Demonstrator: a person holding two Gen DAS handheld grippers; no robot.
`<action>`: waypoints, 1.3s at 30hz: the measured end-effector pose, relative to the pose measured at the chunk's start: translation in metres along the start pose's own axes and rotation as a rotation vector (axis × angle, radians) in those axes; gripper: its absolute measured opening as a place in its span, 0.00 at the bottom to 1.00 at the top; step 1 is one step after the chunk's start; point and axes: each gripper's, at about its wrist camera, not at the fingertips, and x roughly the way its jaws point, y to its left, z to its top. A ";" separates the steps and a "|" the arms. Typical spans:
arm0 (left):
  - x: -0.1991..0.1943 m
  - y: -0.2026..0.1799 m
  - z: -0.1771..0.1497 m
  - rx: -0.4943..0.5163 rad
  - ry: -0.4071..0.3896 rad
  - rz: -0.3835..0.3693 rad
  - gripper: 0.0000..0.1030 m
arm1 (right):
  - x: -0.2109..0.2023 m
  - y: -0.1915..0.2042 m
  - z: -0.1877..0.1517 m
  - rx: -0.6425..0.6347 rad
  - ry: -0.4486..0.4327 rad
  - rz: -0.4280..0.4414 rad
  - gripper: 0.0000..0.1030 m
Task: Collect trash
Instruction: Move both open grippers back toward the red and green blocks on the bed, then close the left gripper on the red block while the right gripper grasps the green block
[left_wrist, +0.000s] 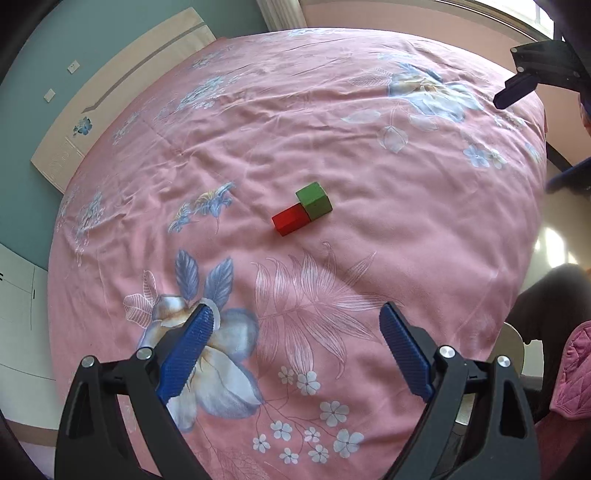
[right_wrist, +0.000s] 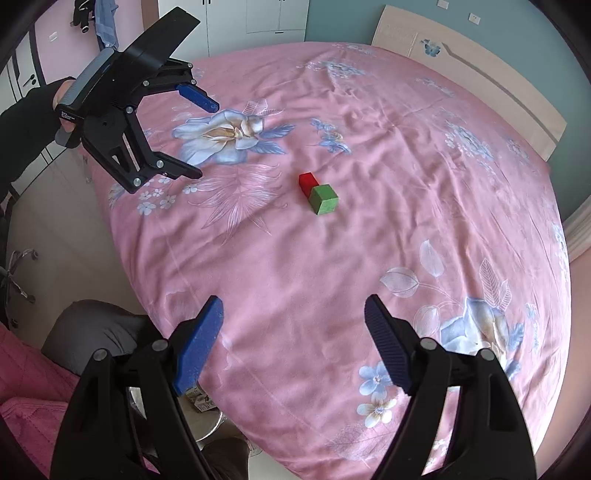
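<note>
Lying near the middle of the pink floral bedspread (left_wrist: 332, 122), a red block (left_wrist: 290, 220) and a green block (left_wrist: 314, 201) touch side by side, with the wooden headboard (right_wrist: 476, 70) on the far side of them in the right wrist view. The left gripper (left_wrist: 295, 354) hangs above the bedspread with its blue pads spread wide and nothing between them, well apart from the blocks. The right gripper (right_wrist: 291, 343) is likewise spread and empty, held over the bedspread's near edge.
</note>
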 end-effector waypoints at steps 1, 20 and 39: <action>0.011 0.002 0.005 0.022 0.003 -0.008 0.90 | 0.010 -0.007 0.006 -0.008 0.003 0.002 0.76; 0.152 0.037 0.051 0.175 -0.035 -0.205 0.83 | 0.191 -0.069 0.077 -0.141 0.064 0.138 0.76; 0.150 0.015 0.060 0.238 -0.050 -0.285 0.41 | 0.212 -0.076 0.095 -0.188 0.062 0.221 0.30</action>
